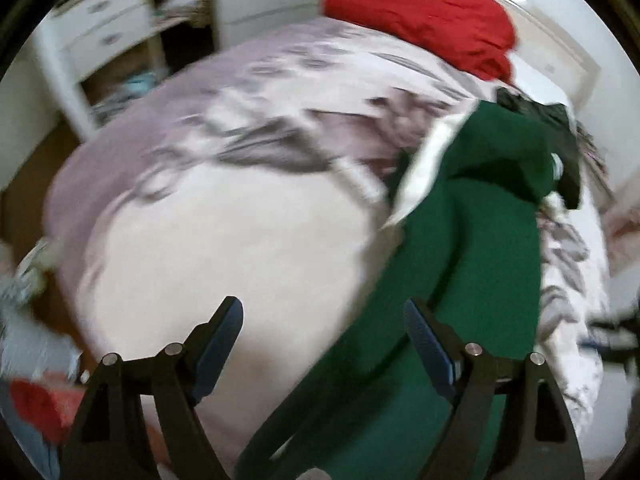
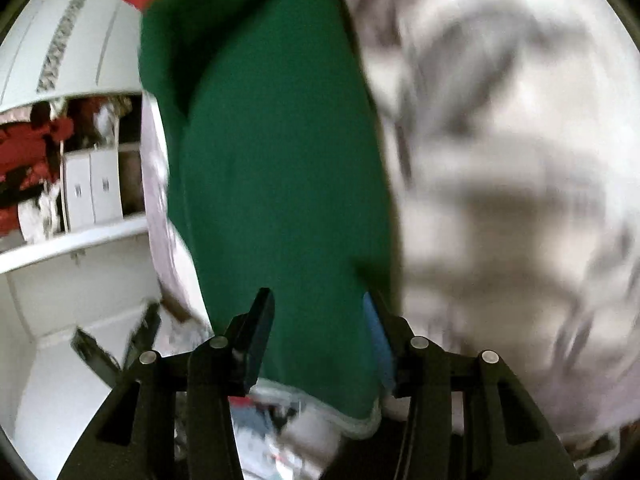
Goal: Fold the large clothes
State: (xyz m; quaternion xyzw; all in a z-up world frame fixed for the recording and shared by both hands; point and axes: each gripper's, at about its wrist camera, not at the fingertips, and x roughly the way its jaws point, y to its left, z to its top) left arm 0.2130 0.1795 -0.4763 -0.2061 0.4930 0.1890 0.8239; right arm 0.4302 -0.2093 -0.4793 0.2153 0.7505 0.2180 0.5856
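Note:
A dark green garment (image 1: 472,248) lies stretched along the right side of a bed with a pale lilac patterned cover (image 1: 224,216); white lining shows at its upper edge. My left gripper (image 1: 324,316) is open above the cover, its right finger over the garment's near end. In the right wrist view the garment (image 2: 280,160) fills the middle, with its grey-edged hem between my fingers. My right gripper (image 2: 320,312) is open around that hem, not closed on it. Both views are blurred.
A red pillow (image 1: 420,12) lies at the head of the bed by the white headboard (image 1: 560,52). A white drawer unit (image 1: 100,32) stands at the far left. White shelves (image 2: 80,200) with red items show left in the right wrist view.

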